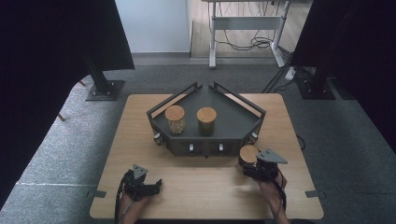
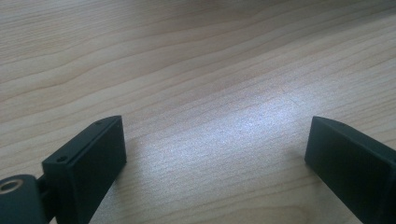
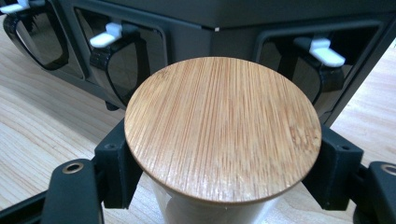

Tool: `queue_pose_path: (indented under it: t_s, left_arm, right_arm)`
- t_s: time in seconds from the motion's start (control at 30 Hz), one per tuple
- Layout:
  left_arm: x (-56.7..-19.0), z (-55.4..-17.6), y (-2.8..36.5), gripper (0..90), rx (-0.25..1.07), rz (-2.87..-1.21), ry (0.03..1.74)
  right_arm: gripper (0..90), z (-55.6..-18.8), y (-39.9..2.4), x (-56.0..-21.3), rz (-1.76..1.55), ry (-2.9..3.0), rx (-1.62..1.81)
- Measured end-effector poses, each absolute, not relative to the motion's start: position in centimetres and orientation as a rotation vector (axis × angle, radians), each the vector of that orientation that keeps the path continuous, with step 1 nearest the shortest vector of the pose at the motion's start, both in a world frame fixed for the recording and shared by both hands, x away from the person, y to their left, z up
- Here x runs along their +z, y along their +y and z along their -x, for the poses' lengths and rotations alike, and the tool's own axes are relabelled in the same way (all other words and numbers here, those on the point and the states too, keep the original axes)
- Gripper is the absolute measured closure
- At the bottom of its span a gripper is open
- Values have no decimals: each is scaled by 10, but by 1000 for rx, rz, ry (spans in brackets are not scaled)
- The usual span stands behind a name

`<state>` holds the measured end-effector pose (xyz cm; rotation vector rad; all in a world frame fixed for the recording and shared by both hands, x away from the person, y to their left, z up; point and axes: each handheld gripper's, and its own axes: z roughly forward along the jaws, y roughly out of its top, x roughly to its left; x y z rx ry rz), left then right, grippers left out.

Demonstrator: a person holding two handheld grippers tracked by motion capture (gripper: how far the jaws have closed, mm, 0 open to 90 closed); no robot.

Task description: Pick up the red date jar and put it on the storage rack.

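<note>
A jar with a round bamboo lid point(image 3: 223, 126) stands on the wooden table just in front of the dark corner shelf, at its right end point(image 1: 249, 154). My right gripper point(image 1: 256, 168) is shut on this jar, one black jaw on each side below the lid point(image 3: 223, 186). My left gripper point(image 1: 154, 183) rests near the table's front left edge; its jaws stand wide apart over bare wood point(image 2: 215, 149). Two more lidded jars stand on top of the shelf, one at the left point(image 1: 175, 119) and one beside it point(image 1: 206, 120).
The dark five-sided shelf point(image 1: 233, 133) takes up the middle back of the table point(image 1: 205, 191); hooks with white tabs point(image 3: 111, 35) hang along its front face. Black stands and cables are on the floor behind.
</note>
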<state>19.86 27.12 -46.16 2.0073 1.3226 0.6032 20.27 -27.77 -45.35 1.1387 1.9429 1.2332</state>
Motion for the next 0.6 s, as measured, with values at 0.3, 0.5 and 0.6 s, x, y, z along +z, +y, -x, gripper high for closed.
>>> queue_pose_path:
  t_s: [0.3, 0.5, 0.6]
  left_arm:
    - [-462, -199, 271, 50, 603, -2008, 1322]
    - [-462, -198, 271, 49, 602, -2008, 1320]
    - [-462, -198, 271, 49, 602, -2008, 1320]
  right_arm:
    - [246, -198, -277, -439, -1119, 1940, 1229]
    - [246, -197, -276, -433, -1110, 1943, 1228]
    - [246, -196, -276, -429, -1106, 1943, 1233]
